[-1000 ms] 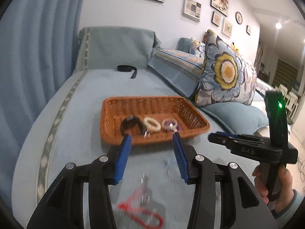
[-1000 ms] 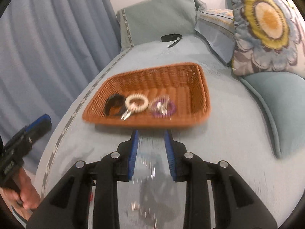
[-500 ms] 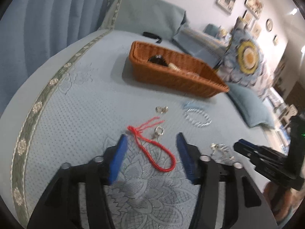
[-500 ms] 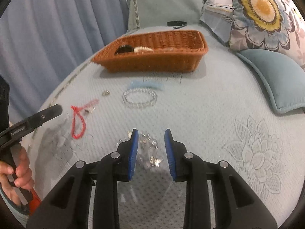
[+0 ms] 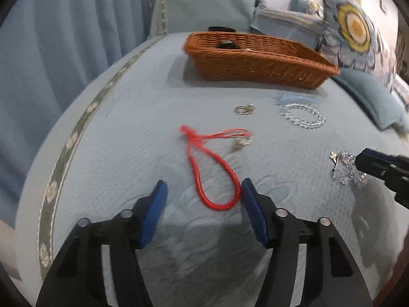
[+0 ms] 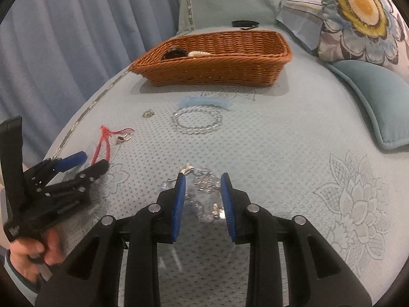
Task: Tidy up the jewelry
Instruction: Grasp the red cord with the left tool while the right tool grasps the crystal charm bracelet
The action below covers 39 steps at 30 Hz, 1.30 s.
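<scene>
A red cord bracelet [image 5: 212, 163] lies on the blue bedspread; my left gripper [image 5: 203, 192] is open with its blue pads on either side of the cord's near loop. A heap of silver crystal jewelry [image 6: 204, 189] lies between the pads of my right gripper [image 6: 202, 181], which is open and low over it; it also shows in the left wrist view [image 5: 345, 166]. A clear bead bracelet [image 6: 196, 122], a light blue hair clip [image 6: 204, 101] and a small ring [image 5: 244, 108] lie closer to the wicker basket [image 6: 217, 69], which holds a black and a cream bracelet.
A teal cushion [image 6: 370, 94] and a floral pillow [image 6: 363, 12] lie at the right. A black band [image 6: 244, 23] lies behind the basket. Blue curtains [image 6: 64, 38] hang along the bed's left edge.
Both grippers have come down from over the basket to the near jewelry. The left now straddles the red cord; the right has dropped around the silver heap.
</scene>
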Tool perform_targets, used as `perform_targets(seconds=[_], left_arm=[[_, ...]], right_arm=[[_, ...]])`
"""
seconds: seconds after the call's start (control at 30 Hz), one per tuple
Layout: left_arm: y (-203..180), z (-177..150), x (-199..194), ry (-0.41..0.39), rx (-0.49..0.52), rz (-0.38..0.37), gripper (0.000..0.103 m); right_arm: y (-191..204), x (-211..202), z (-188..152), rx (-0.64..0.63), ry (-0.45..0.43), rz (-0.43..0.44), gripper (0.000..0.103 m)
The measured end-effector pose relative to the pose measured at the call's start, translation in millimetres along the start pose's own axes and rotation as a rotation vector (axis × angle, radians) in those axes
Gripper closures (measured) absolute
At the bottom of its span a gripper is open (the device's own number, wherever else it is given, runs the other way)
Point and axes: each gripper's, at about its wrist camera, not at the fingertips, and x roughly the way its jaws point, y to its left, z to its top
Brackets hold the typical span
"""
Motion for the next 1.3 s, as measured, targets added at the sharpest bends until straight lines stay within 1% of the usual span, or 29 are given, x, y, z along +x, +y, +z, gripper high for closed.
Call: perform_targets(seconds=[0.07,0.13,0.2,0.23,0.27,0.3,0.33,0.4,0.5,0.6,0.73,0.8,0.83,0.87,0.9,0.93,0.97,1.0,1.03,1.1,1.2,1.3], left_arm=[[18,-2,-4,0.007,-0.044,-0.044,0.054],[28,0,-6,0.006,-0.069,-0.097,0.054],[30,2,-6,0.009,-0.087,-0.129,0.054],[31,4,-6,0.014,-0.095,-0.155,0.053],[30,6,-4,0.016,-0.103,-0.172,0.051],[29,7,-4,0.016,-0.105,-0.176,0.049],[26,10,-2,0.016,-0.102,-0.177,0.049],[19,14,4,0.014,-0.081,-0.163,0.049],[13,13,11,0.002,-0.061,-0.133,0.049],[4,9,12,-0.027,-0.017,-0.091,0.049],[2,9,14,-0.043,-0.009,-0.068,0.049],[1,9,14,-0.045,-0.011,-0.058,0.050],[1,9,14,-0.048,-0.012,-0.048,0.053],[2,9,14,-0.049,-0.016,-0.042,0.062],[4,9,14,-0.051,-0.021,-0.039,0.072],[6,10,14,-0.054,-0.031,-0.043,0.078],[9,10,15,-0.055,-0.041,-0.048,0.091],[12,11,15,-0.056,-0.055,-0.050,0.099],[14,10,15,-0.057,-0.067,-0.056,0.101],[20,10,13,-0.068,-0.096,-0.085,0.101],[20,9,9,-0.087,-0.106,-0.111,0.101],[20,9,-1,-0.134,-0.113,-0.149,0.101]], right_arm=[[1,0,-1,-0.006,0.002,-0.003,0.077],[-1,1,-2,-0.003,0.008,0.001,0.077],[-5,0,-3,0.002,0.012,0.011,0.076],[-7,-1,-4,0.005,0.011,0.014,0.069],[-9,-3,-5,0.007,0.007,0.013,0.055],[-11,-4,-7,0.011,0.001,0.011,0.048],[-14,-6,-8,0.015,-0.009,0.013,0.041],[-14,-6,-10,0.005,-0.006,0.021,0.041],[-9,0,-13,-0.017,0.012,0.001,0.041],[2,9,-15,-0.071,0.022,-0.063,0.041],[18,19,-14,-0.140,0.016,-0.141,0.041],[20,21,-12,-0.145,0.014,-0.148,0.042],[20,22,-11,-0.148,0.012,-0.140,0.048],[22,22,-10,-0.155,0.009,-0.131,0.061],[25,23,-9,-0.168,0.005,-0.127,0.068],[28,23,-10,-0.178,0.005,-0.120,0.082],[30,23,-10,-0.190,0.004,-0.118,0.089],[34,23,-10,-0.199,0.001,-0.116,0.094],[35,22,-11,-0.202,-0.003,-0.115,0.095],[34,17,-11,-0.192,-0.022,-0.093,0.096],[32,8,-8,-0.168,-0.056,-0.062,0.096],[30,0,-3,-0.149,-0.086,-0.050,0.096]])
